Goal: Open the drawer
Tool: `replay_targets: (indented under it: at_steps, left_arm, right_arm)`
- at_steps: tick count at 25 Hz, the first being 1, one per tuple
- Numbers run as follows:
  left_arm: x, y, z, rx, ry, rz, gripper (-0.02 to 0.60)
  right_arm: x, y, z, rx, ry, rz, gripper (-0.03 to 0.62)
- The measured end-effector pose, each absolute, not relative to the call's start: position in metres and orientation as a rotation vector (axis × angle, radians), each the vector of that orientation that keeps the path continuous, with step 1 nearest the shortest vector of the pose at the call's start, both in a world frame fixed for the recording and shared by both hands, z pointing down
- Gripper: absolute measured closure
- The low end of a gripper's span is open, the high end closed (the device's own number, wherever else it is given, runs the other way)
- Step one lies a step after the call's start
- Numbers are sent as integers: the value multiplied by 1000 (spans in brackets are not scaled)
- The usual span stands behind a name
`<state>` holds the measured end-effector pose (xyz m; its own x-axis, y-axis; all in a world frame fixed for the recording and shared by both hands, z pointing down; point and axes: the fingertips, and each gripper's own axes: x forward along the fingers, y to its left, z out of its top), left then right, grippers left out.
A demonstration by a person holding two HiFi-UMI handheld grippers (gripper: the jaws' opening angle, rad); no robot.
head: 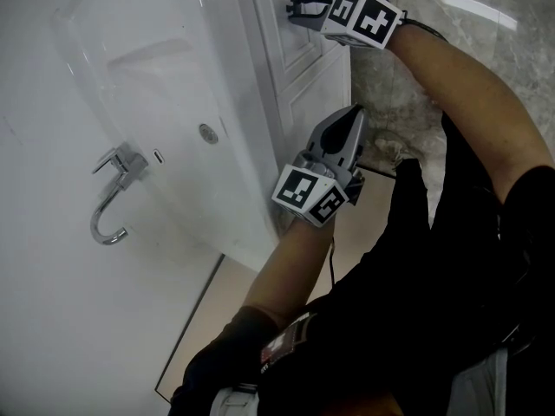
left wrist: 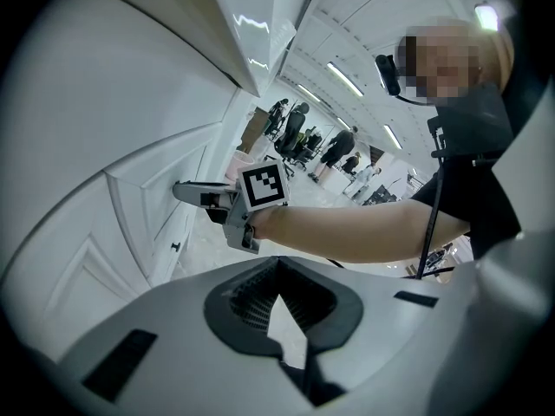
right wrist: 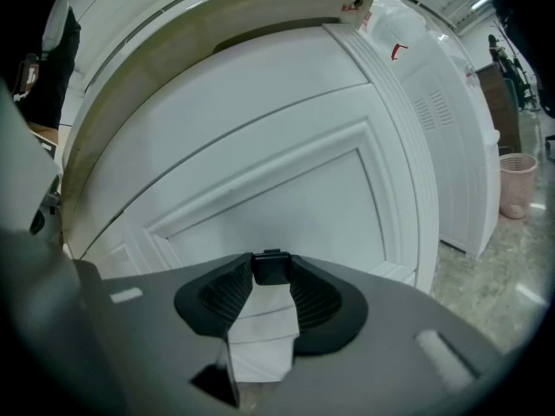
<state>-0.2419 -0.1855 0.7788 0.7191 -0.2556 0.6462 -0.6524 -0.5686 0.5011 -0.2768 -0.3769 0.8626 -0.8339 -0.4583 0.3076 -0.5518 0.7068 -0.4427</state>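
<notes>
The white cabinet front point(head: 299, 68) stands under the basin, and its panelled drawer face point(right wrist: 286, 180) fills the right gripper view. My right gripper point(head: 293, 9) is up against that face, shut on a small black drawer knob point(right wrist: 271, 264) pinched between its tips point(right wrist: 271, 272). From the left gripper view the right gripper point(left wrist: 186, 191) also shows touching the panel. My left gripper point(head: 354, 115) hovers lower beside the cabinet, pointing at the floor; it is shut point(left wrist: 277, 265) with nothing in it.
A white basin point(head: 156, 76) with a chrome tap point(head: 113, 198) lies at the left. A second small knob point(left wrist: 176, 247) sits on a lower panel. Marble floor point(head: 468, 50) runs along the cabinet. A pink bin point(right wrist: 519, 185) stands far right. People point(left wrist: 299, 137) are in the distance.
</notes>
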Motion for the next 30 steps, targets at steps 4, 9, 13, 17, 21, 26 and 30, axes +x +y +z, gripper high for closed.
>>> replay_targets:
  at_steps: [4,9,13,17,21,26,30]
  left_arm:
    - [-241,-188,778,2166,-675,663,586]
    - [-243,-190,773,2171,-679,661,586]
    - [-245,-197,769,2181,-681,655,586]
    - [-238,-192,768,2194,-671,660,586]
    - [-235,-191,766,2206,-663,659,586]
    - [-237,-188,766,2209,-656,656,586]
    - [-235,-188,763,2215,-646,656,586]
  right_arm:
    - [-276,-376,864,809,-2736,789,462]
    - [-267,-369,864,812,-2732,787,462]
    - [-263,-368,862,814,-2726,779,462]
    - [-248,-354,864,853,-2727,800,462]
    - [-239,-349,864,858,-2722,790,462]
    - [-232,-343,864,865,-2719,788,462]
    - [-227,-341,864,875,-2716,776,462]
